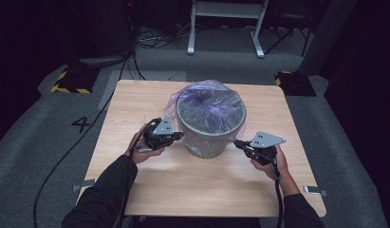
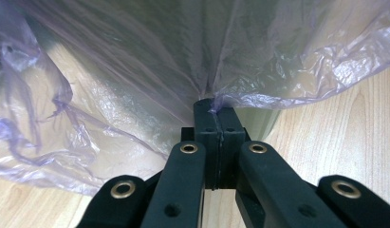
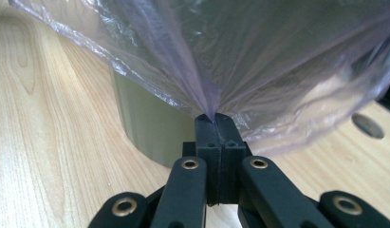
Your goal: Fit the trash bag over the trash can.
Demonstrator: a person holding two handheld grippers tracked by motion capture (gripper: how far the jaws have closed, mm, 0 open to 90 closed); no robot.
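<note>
So nearest the camera you've got the person's dark sleeves coming in over the wooden table (image 1: 150,190); left gripper (image 1: 179,135) sits at the bin's left flank, right gripper (image 1: 236,142) at its right flank; both have their 2 jaws pressed fully together, each pinching a fold of the purple bin bag (image 1: 209,102) down near the hem; the film pulls taut from each pinch; the bag lines the grey waste bin (image 1: 204,145), which stands upright mid-table; beyond that, grey carpet (image 1: 31,142) and a white frame's legs (image 1: 226,28).
</note>
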